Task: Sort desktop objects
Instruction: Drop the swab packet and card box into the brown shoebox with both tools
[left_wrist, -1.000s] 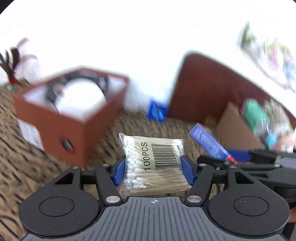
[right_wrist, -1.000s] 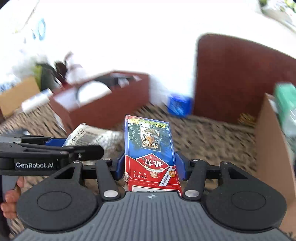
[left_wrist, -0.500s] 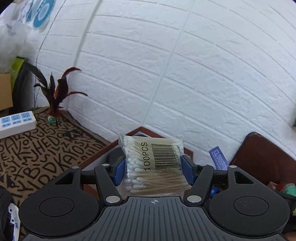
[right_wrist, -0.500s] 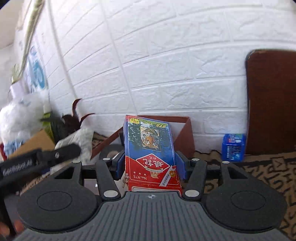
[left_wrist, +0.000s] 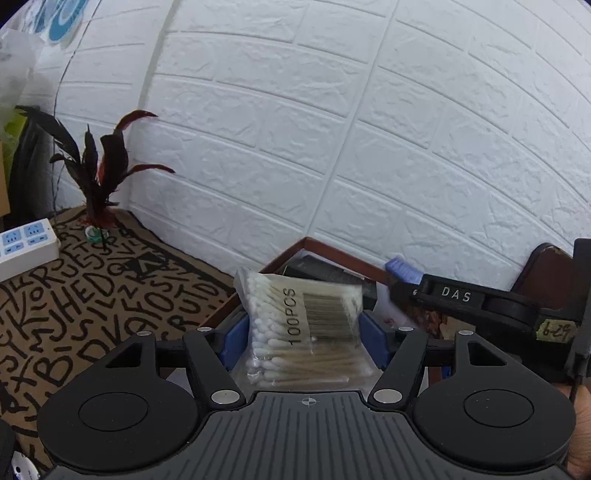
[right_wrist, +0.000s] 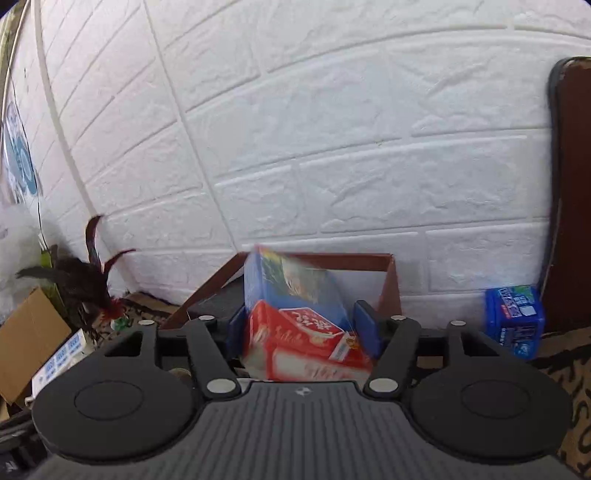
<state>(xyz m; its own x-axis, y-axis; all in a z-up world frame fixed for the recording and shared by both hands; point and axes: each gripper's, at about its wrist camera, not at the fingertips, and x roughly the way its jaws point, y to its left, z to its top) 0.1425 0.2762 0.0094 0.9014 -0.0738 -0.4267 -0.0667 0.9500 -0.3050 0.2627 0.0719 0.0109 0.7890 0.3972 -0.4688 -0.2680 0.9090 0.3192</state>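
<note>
Cotton swabs (left_wrist: 301, 325) in a clear bag sit between the blue pads of the left tool (left_wrist: 303, 332). There looks to be a small gap on each side of the bag and the bag is a bit blurry, so I cannot tell if the tool pinches it or has let go. The bag hangs right over the brown box (left_wrist: 295, 251) by the white wall.

A blue and red card box (right_wrist: 299, 317) with a tiger on it is between the pads of the right tool (right_wrist: 304, 332). It leans over to one side and looks blurry, and there is room beside it, so I think the tool is spread and the card box is dropping. It is over the same brown box (right_wrist: 391, 280).

So two things are almost sorted. Both are above the brown box, which already has some dark thing inside. I think they just need to land in there.

More work is left. A small blue pack (right_wrist: 515, 317) stands on the desk (left_wrist: 74, 295) near the wall. A white power strip (left_wrist: 26, 247) and a dark red plant (left_wrist: 99, 177) are on the desk too, but those may just live there
</note>
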